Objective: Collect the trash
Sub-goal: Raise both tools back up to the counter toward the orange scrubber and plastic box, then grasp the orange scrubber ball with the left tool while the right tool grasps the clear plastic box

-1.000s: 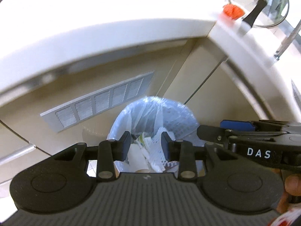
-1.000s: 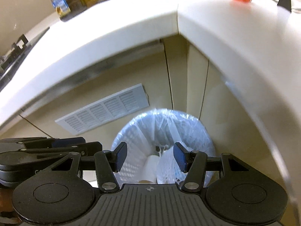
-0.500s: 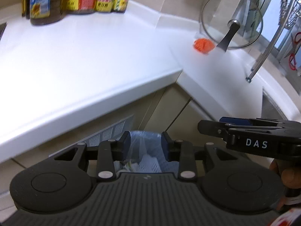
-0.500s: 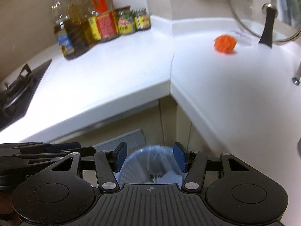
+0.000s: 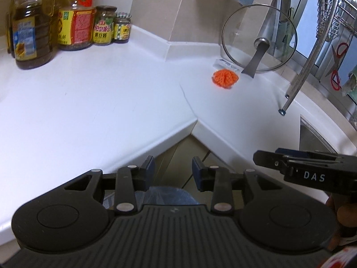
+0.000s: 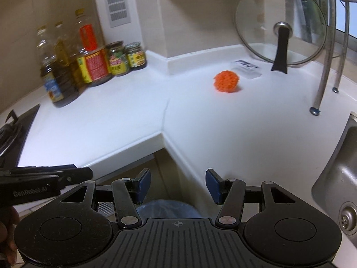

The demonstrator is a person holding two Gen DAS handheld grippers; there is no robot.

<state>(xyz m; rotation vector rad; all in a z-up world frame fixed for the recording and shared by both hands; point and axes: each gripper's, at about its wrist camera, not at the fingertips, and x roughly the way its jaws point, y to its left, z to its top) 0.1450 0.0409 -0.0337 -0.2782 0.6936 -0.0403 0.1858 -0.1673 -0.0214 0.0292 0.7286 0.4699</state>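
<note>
The trash bin (image 5: 166, 195), lined with a bluish plastic bag, sits low on the floor under the inner corner of the white surface (image 5: 93, 102), only its top rim showing just past the near body of each gripper. The left gripper (image 5: 173, 174) hangs above it with jaws apart and nothing between them; they have just been opening a little. The right gripper (image 6: 177, 184) is beside it on the right, its jaws spread wider and likewise empty, with the bin (image 6: 166, 208) visible below the gap. On the surface, an orange mesh ball (image 5: 225, 78) lies far right of the corner seam, just beside a small clear packet (image 6: 246, 66) and near a glass pot lid (image 5: 258, 38) that leans upright against the wall. Oil bottles and jars (image 5: 73, 29) stand grouped at the far left against the wall. A steel sink (image 6: 334, 174) edges in at the right, and a stove (image 6: 13, 129) at the left. A metal rack leg (image 6: 324, 67) stands on the surface near the sink.
</note>
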